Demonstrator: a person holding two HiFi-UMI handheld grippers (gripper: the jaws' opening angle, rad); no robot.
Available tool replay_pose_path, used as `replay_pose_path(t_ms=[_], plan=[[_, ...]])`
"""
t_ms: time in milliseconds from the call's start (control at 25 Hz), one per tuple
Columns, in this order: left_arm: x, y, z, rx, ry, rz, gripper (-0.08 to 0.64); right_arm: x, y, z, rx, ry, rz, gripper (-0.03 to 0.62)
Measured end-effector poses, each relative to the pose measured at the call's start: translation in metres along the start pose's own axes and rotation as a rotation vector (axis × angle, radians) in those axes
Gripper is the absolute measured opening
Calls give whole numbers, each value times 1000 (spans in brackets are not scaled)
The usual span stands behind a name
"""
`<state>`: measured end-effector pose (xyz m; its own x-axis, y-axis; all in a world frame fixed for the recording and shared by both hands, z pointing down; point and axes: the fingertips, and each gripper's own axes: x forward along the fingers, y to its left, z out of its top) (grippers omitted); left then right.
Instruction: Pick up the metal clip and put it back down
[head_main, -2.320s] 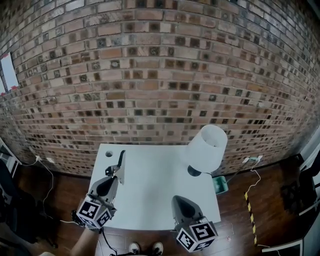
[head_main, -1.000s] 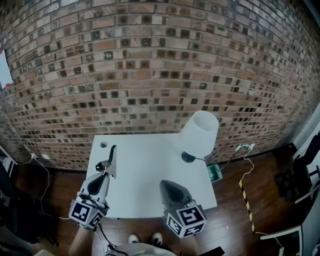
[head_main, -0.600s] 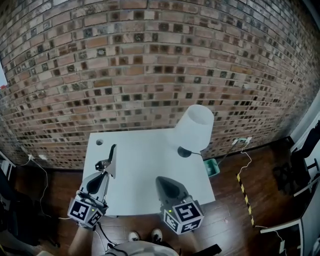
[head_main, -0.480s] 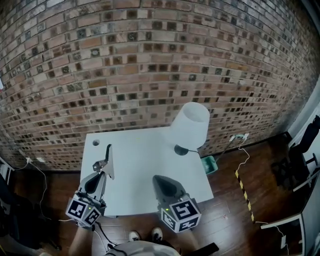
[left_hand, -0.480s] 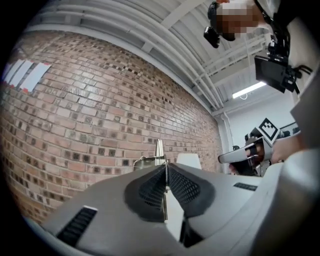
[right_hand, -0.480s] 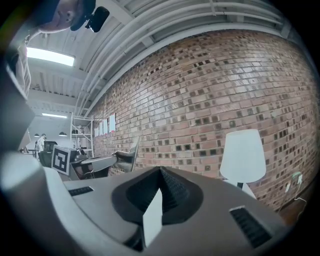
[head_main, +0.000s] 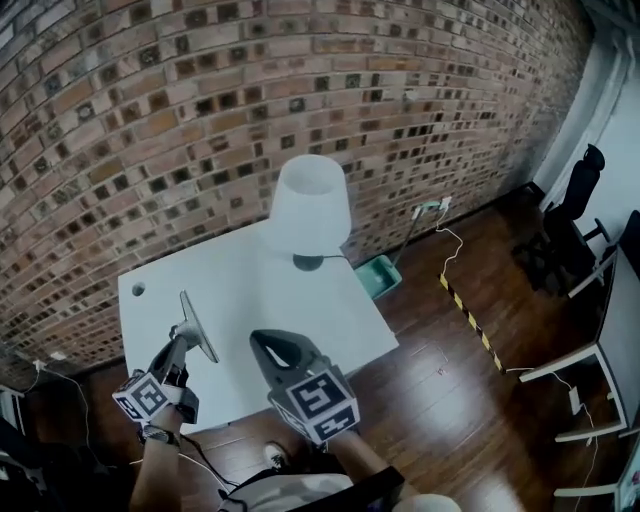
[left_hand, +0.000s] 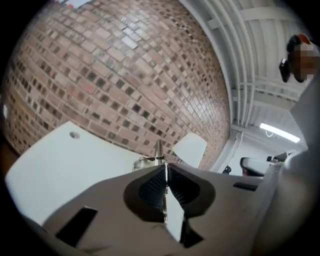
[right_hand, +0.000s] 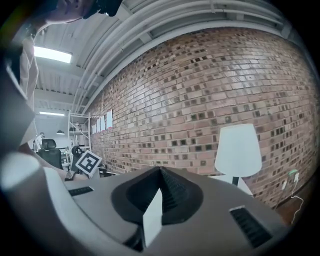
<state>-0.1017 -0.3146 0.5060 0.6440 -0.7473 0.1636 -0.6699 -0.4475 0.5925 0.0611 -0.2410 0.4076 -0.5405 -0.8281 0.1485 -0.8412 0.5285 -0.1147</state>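
The metal clip (head_main: 197, 327), a long silver strip with a wire handle, is pinched in my left gripper (head_main: 181, 338) over the left part of the white table (head_main: 250, 285). In the left gripper view the clip (left_hand: 158, 151) sticks out past the pressed-together pads of the left gripper (left_hand: 165, 172), with the table lower down behind it. My right gripper (head_main: 262, 343) hangs over the table's front, shut, with nothing in it. The right gripper view shows the right gripper (right_hand: 161, 174) with its jaws together and bare.
A white lamp (head_main: 310, 205) stands at the table's back right, also visible as a lamp (right_hand: 238, 150) in the right gripper view. A small round hole (head_main: 138, 289) marks the table's far left corner. A green bin (head_main: 378, 275), cables and black chairs (head_main: 570, 215) are on the wooden floor to the right.
The head view has swung right, so the table now lies at lower left. My left gripper still holds the clip. The right gripper is closer to the left one.
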Motion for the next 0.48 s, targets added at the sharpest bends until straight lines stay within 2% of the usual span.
replay_pose_path(t_ms=[80,160,240,480], plan=[[20,18,-23,-128,52,-11,11,0,-5,-5,12,2,-2,-20],[32,42,-44,-223,120,33,11,0,-10,-10,27,2,-11,-20],[41,64,-61,-273,185,83,9,0,-17,-14,32,2,-17,-20],[67,101,-92,-368,313,147,9,5,-41,-30,49,18,-32,-20]])
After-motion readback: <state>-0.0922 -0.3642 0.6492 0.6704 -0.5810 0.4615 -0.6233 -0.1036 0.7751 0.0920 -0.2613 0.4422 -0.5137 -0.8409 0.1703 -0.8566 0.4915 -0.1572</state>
